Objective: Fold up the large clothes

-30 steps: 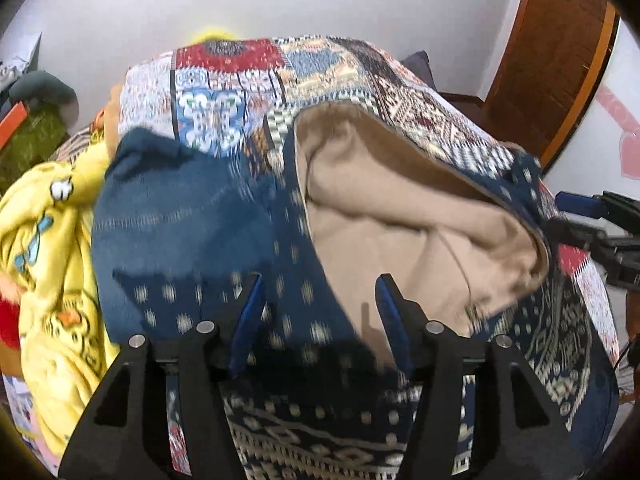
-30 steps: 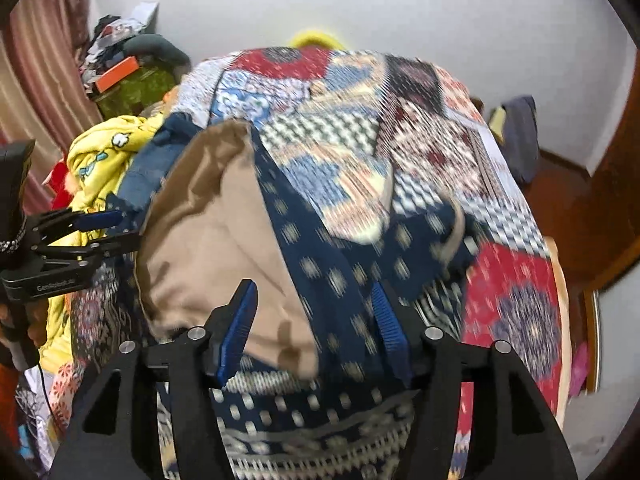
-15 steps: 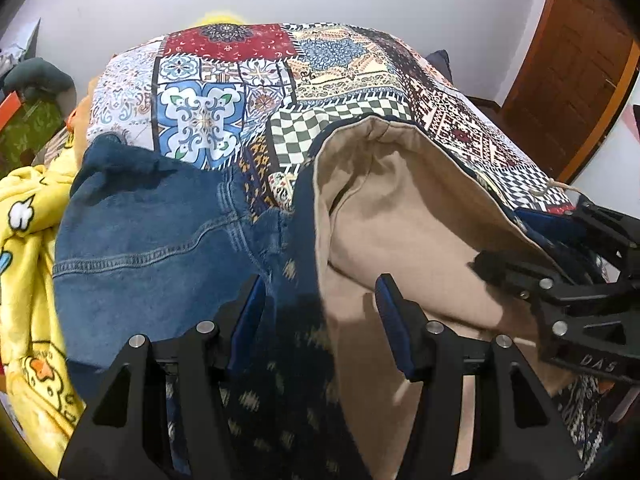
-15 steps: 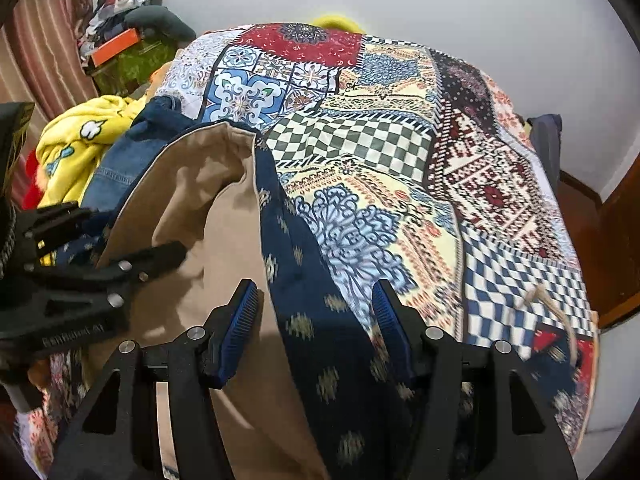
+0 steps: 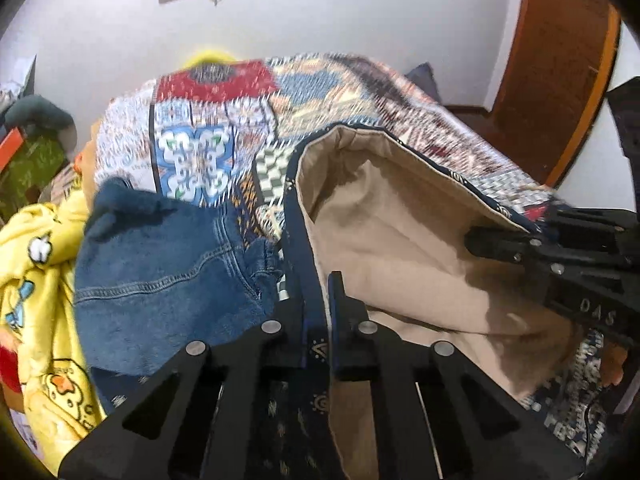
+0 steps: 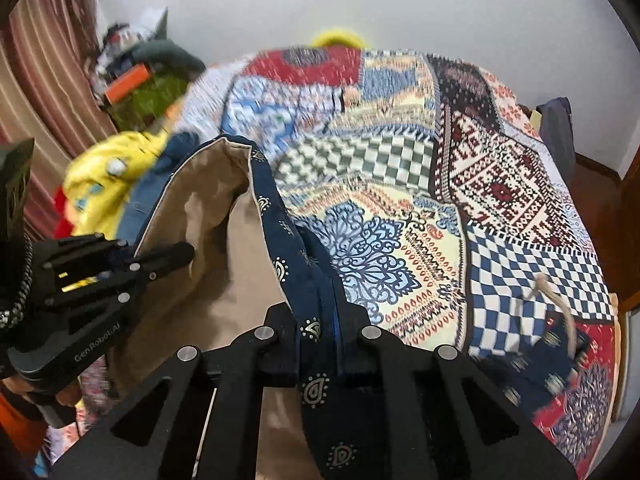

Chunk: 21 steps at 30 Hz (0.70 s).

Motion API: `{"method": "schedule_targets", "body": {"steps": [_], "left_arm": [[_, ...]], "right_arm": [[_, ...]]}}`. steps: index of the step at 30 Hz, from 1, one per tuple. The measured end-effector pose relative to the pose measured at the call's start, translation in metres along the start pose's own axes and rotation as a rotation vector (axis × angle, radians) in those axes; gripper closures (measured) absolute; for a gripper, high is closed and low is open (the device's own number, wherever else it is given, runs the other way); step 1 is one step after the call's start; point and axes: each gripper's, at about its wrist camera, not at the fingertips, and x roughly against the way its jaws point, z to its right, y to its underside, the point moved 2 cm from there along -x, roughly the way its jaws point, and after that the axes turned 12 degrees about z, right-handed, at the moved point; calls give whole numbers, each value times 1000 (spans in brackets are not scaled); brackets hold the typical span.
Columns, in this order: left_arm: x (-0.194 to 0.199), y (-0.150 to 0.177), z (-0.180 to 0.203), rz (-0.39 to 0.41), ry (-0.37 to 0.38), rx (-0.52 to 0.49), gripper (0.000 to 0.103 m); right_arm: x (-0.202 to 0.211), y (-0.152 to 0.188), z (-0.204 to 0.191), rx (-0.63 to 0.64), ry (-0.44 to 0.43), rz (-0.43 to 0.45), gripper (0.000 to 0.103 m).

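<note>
A large navy patterned garment with a tan lining lies bunched on the patchwork quilt. My left gripper has its jaws closing onto the garment's navy hem, and the pads press on the cloth. In the right wrist view the same tan lining spreads to the left. There my right gripper is likewise closing, pinching the navy edge between its pads. Each gripper shows in the other's view: the right gripper at the right edge, the left gripper at the left.
Blue jeans and a yellow cartoon blanket lie left of the garment. The quilt covers the bed up to the white wall. A wooden door stands at the right. Clutter is piled by the striped curtain.
Both grippers went from wide open to closed on the garment's navy edge. The garment's edge has risen a little, and both views shifted with blur.
</note>
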Motion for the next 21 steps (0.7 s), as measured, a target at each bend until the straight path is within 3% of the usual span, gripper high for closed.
{"method": "schedule_targets", "body": {"steps": [9,15,21], "left_arm": [[100,-7,26,88,88,-56,96],[141,19,47,76,147,-79,96],[155,53,65,-4,215,-81,96]], "right_arm": [[89,6,-19,39,-47,76,94],[127,39,-24,37,-75,52,94],[139,77,-21,23,-88,-17,94]]}}
